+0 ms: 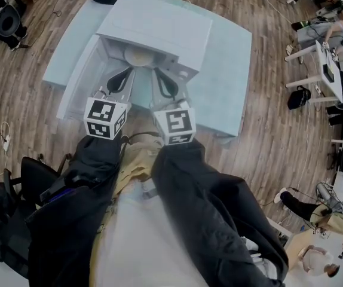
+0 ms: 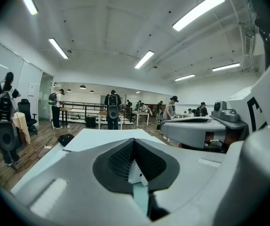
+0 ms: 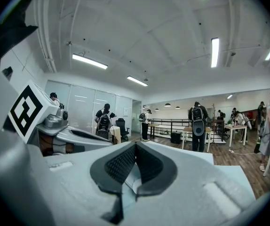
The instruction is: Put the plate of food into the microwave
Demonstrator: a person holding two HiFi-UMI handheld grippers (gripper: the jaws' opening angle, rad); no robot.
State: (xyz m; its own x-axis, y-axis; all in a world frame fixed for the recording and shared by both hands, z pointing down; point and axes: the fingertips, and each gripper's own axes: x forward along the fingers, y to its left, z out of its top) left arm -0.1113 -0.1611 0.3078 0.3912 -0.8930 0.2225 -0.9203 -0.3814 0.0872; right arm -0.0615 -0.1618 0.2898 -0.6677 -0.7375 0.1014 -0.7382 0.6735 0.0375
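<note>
Both of our grippers are pinched fully closed, with nothing between the pads. The left gripper (image 2: 134, 145) and the right gripper (image 3: 135, 147) hover side by side just in front of the microwave (image 1: 159, 26), pointing at its mouth. Just beyond their tips, the plate of food (image 1: 138, 56) lies in that mouth, its far half under the microwave's roof. The door (image 1: 80, 82) hangs open at the microwave's left side. We judge the plate may not be fully inside. If we nudge it off-centre with closed tips, it could spin, tip or spill. If we swing the door now, it could strike the plate's rim or our left gripper beside it.
</note>
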